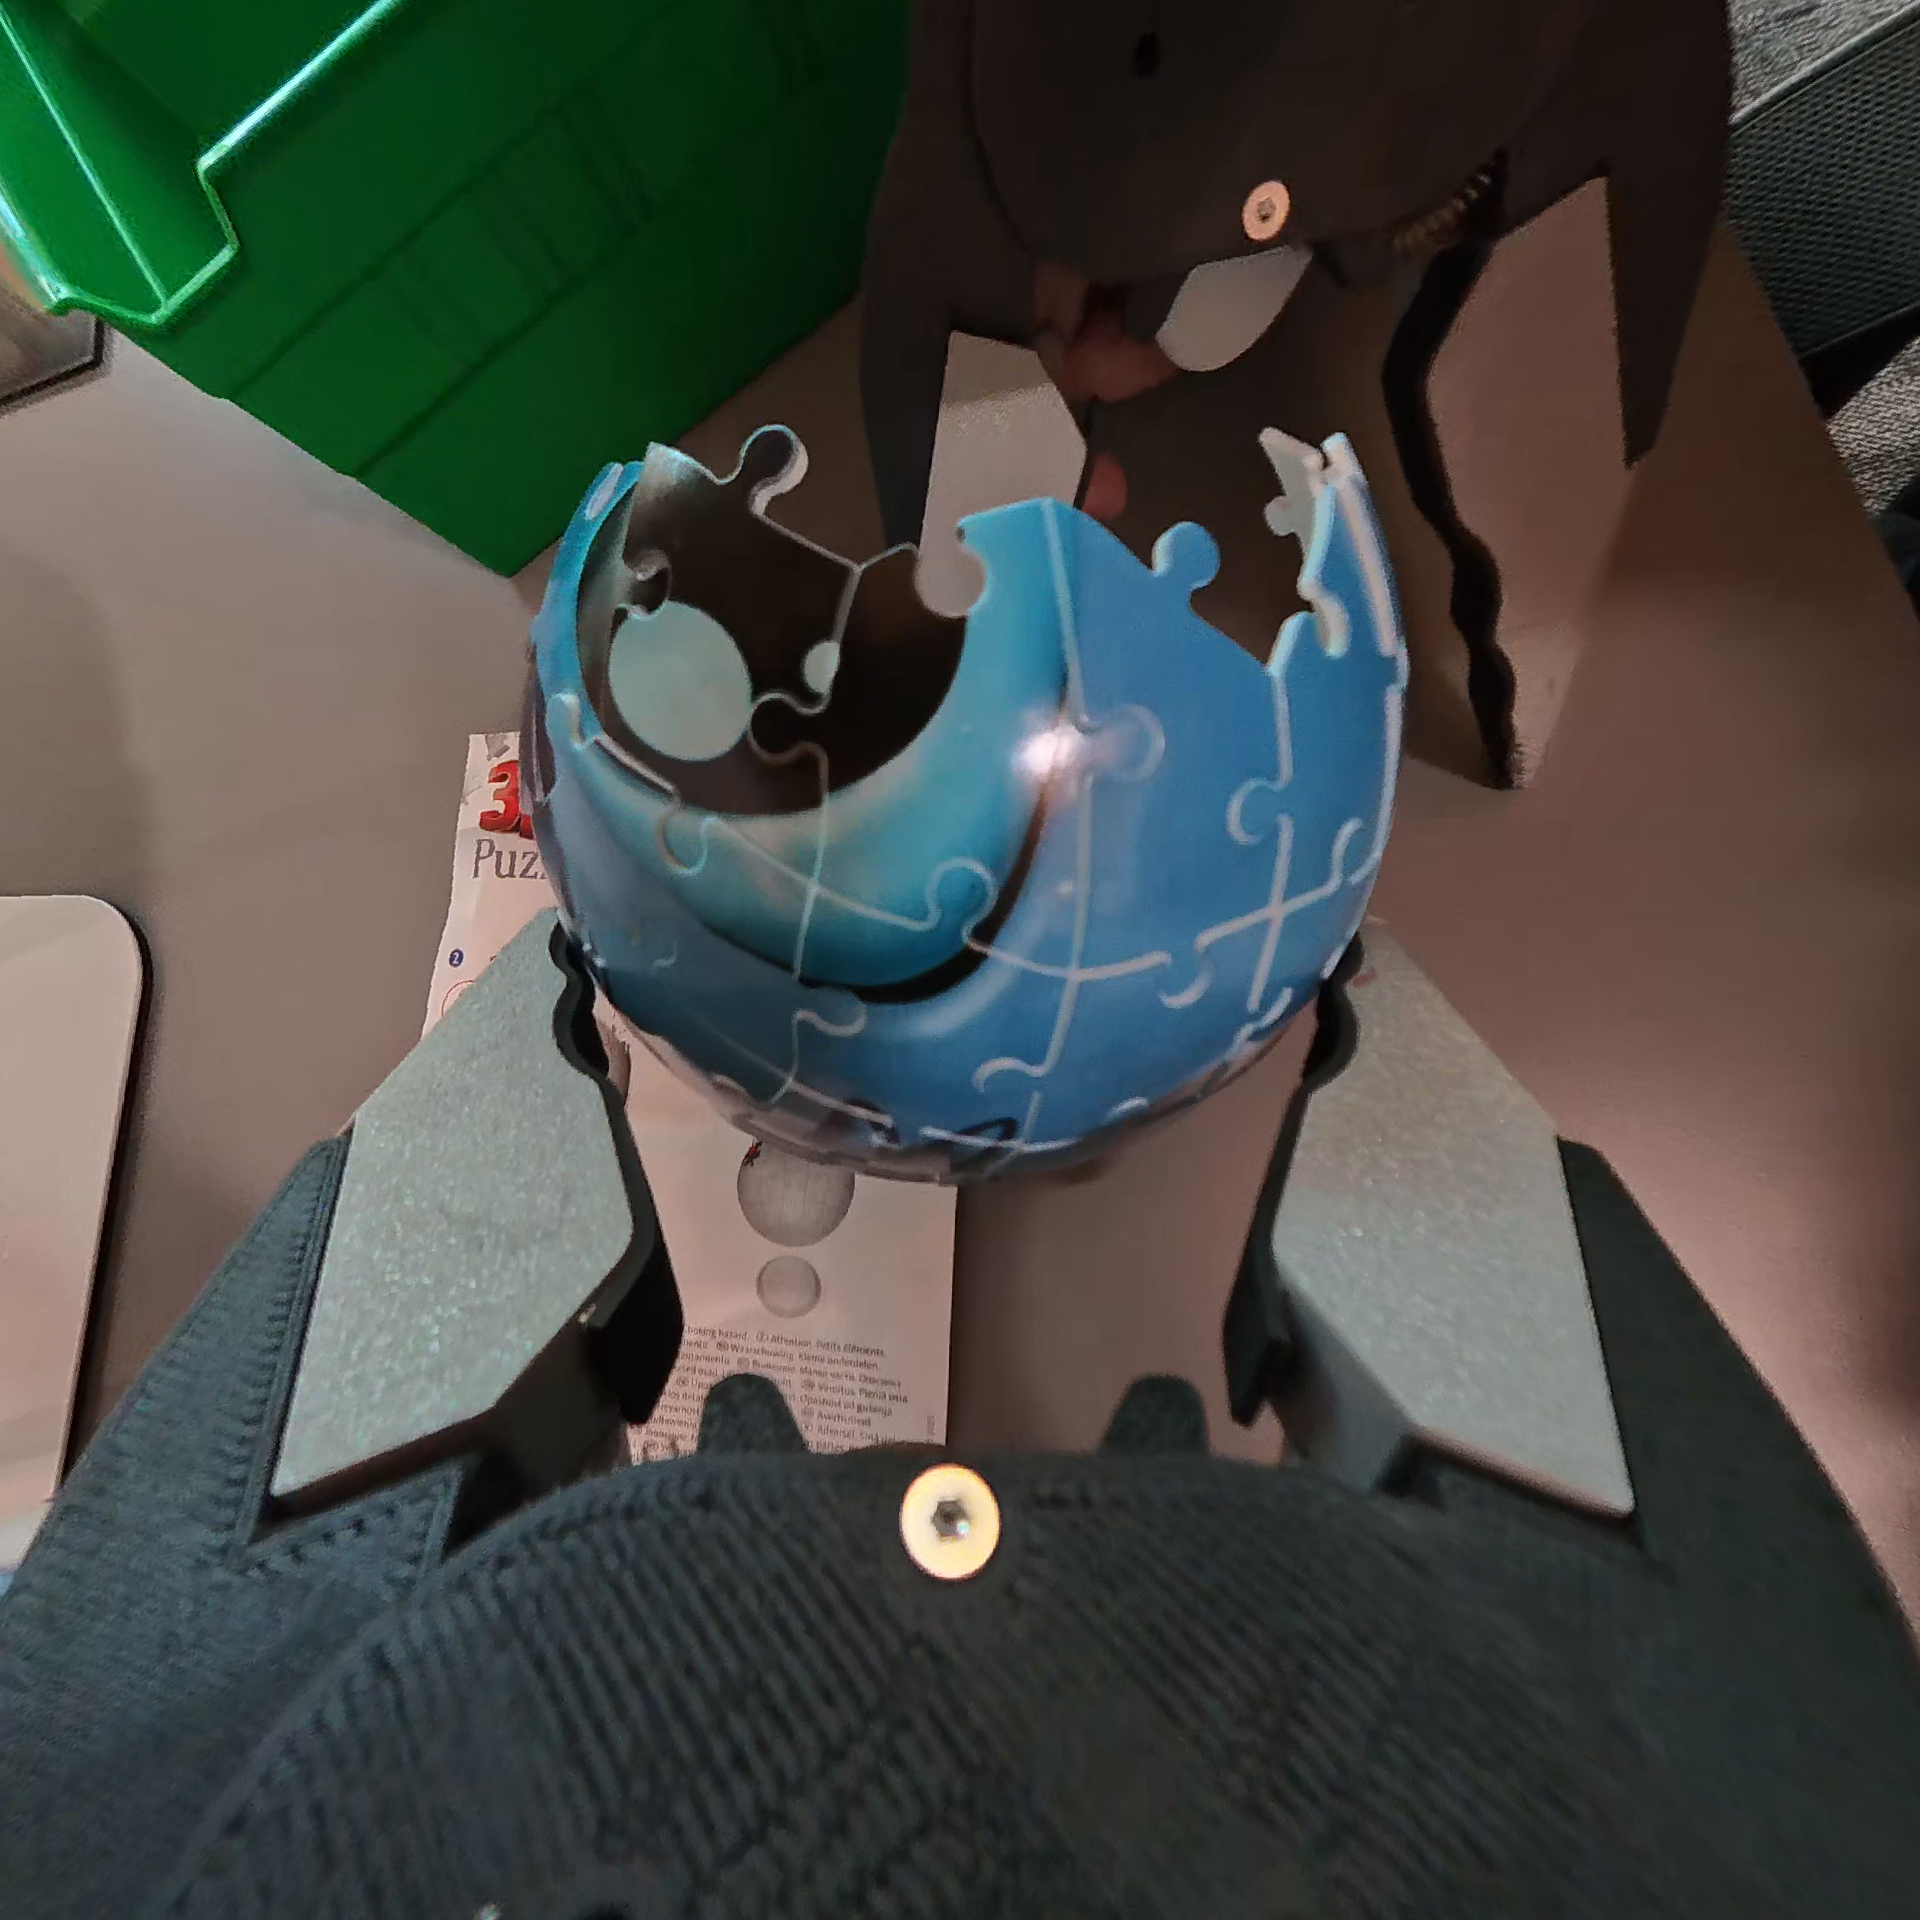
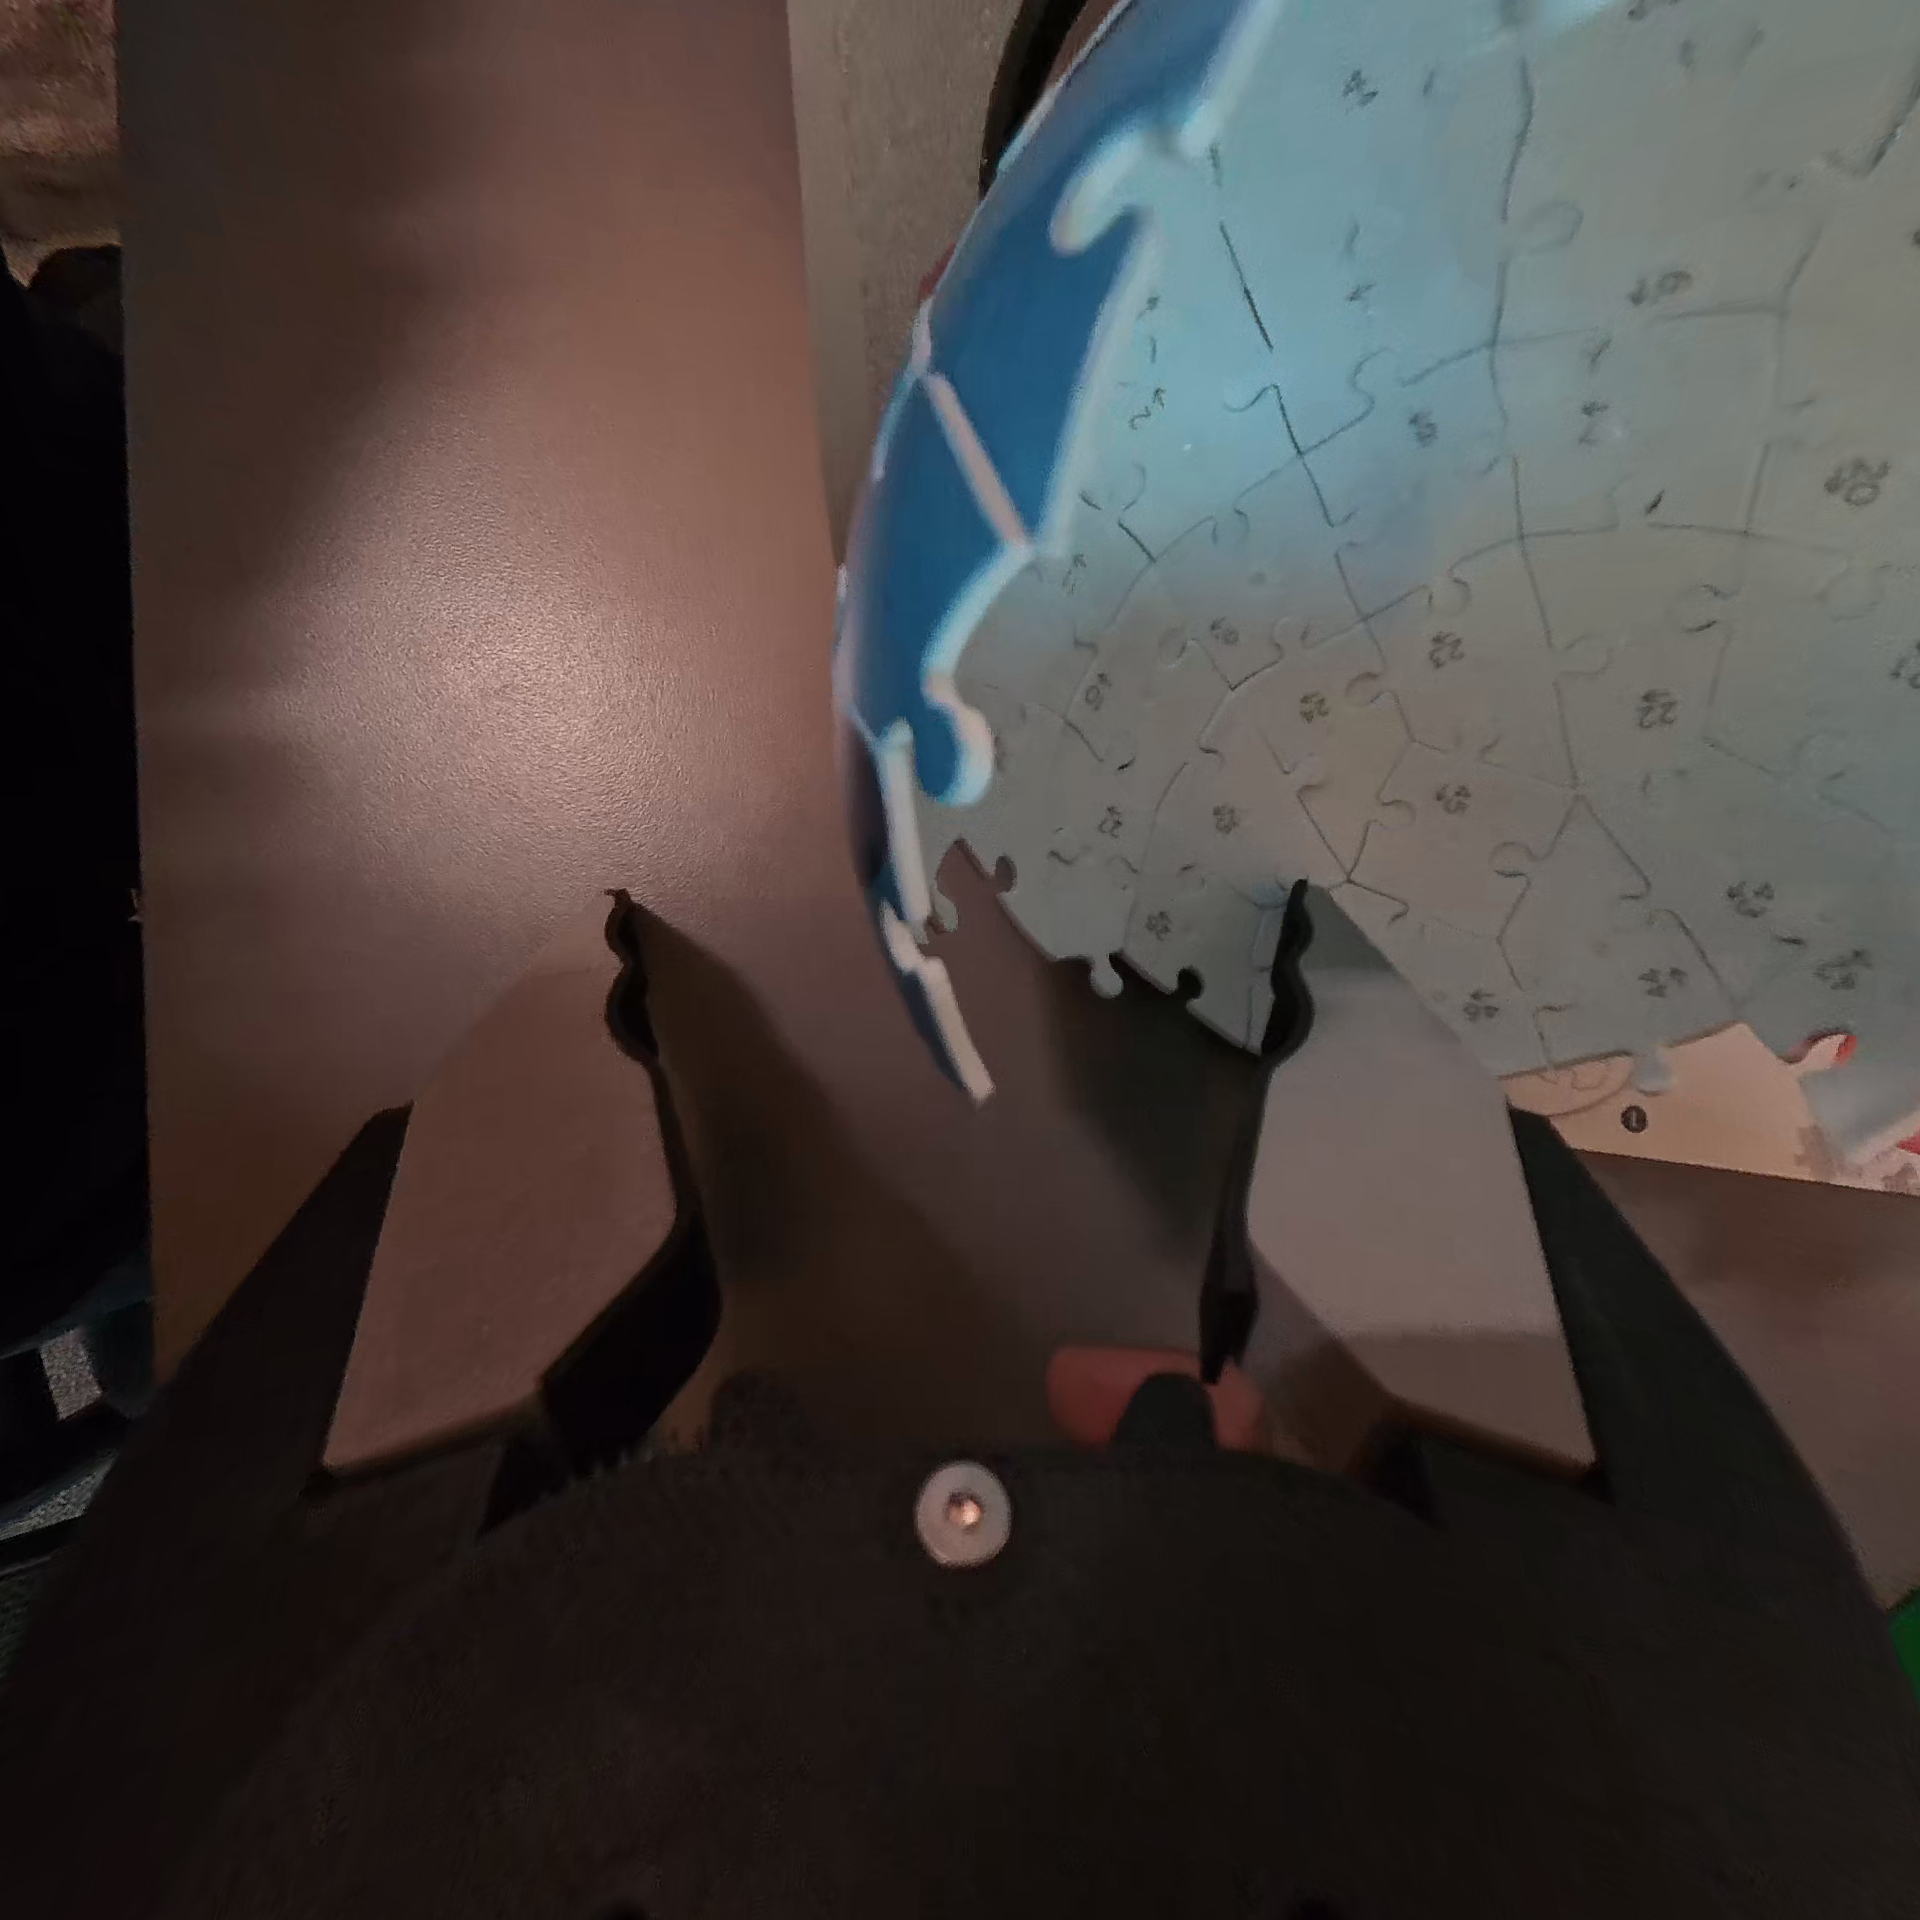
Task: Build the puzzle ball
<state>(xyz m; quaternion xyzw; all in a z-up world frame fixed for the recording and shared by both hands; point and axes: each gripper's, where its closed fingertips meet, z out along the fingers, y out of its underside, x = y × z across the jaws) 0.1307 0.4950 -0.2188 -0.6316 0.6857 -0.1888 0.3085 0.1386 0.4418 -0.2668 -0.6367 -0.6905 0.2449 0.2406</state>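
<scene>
The puzzle ball (image 1: 1091, 831) is a partly built blue shell, open at the top, with a jagged rim of tabs. My left gripper (image 1: 956, 987) is shut on the puzzle ball, its fingers pressing the lower left and right sides, and holds it just above the table. In the right wrist view the ball (image 2: 1455, 520) shows its pale numbered inside at the upper right. My right gripper (image 2: 956, 904) is open and empty, its right fingertip (image 2: 1294, 935) at the ball's rim. The right gripper also shows dark behind the ball in the left wrist view (image 1: 1195, 499).
A green bin (image 1: 416, 208) stands at the back left. A printed leaflet (image 1: 831, 1299) lies on the brown table (image 1: 260, 727) under the ball, and also shows in the right wrist view (image 2: 1662, 1132). A white object (image 1: 52, 1091) sits at the left edge.
</scene>
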